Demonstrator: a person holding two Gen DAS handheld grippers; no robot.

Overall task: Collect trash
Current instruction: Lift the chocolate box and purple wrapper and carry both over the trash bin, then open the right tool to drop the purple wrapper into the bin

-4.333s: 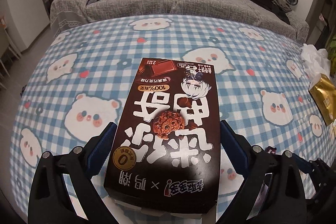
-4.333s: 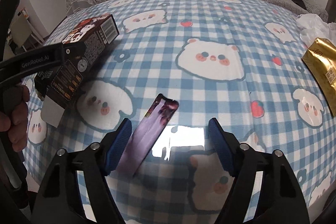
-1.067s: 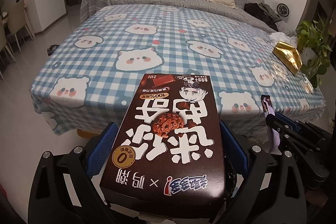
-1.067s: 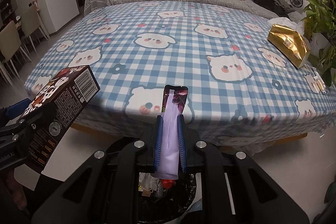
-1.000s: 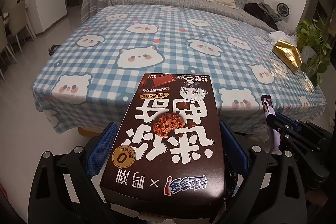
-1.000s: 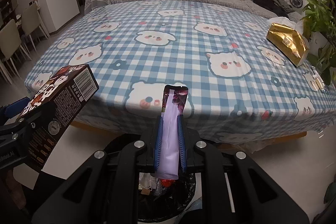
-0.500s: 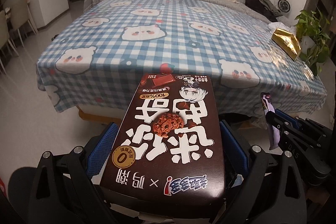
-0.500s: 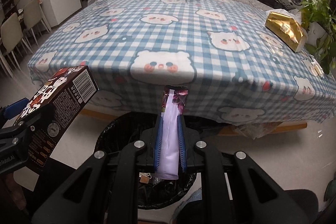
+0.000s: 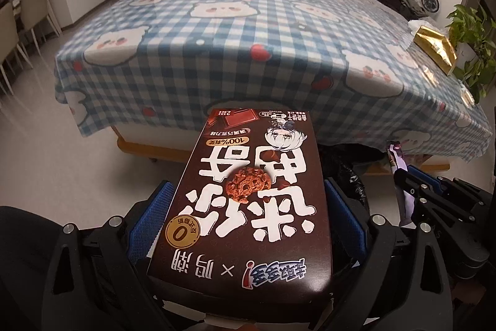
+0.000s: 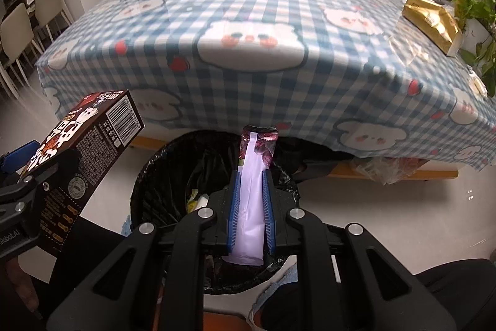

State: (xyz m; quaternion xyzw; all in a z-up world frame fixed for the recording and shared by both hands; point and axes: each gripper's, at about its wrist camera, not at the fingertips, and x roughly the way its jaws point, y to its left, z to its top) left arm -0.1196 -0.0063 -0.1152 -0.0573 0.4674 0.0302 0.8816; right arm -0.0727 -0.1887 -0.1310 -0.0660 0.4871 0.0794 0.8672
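While my right tool (image 10: 250,213) clamps the pale purple plastic snack wrapper (image 10: 251,197) between its blue pads, the wrapper hangs over the black-bagged round trash bin (image 10: 161,176) on the floor; my left tool (image 9: 248,225) grips the dark brown cardboard cookie box (image 9: 248,200) by its long sides, beside the bin; beyond both lies the counter under its blue checked bear-print cloth (image 10: 279,76); a gold foil bag (image 10: 431,20) rests near its far right edge.
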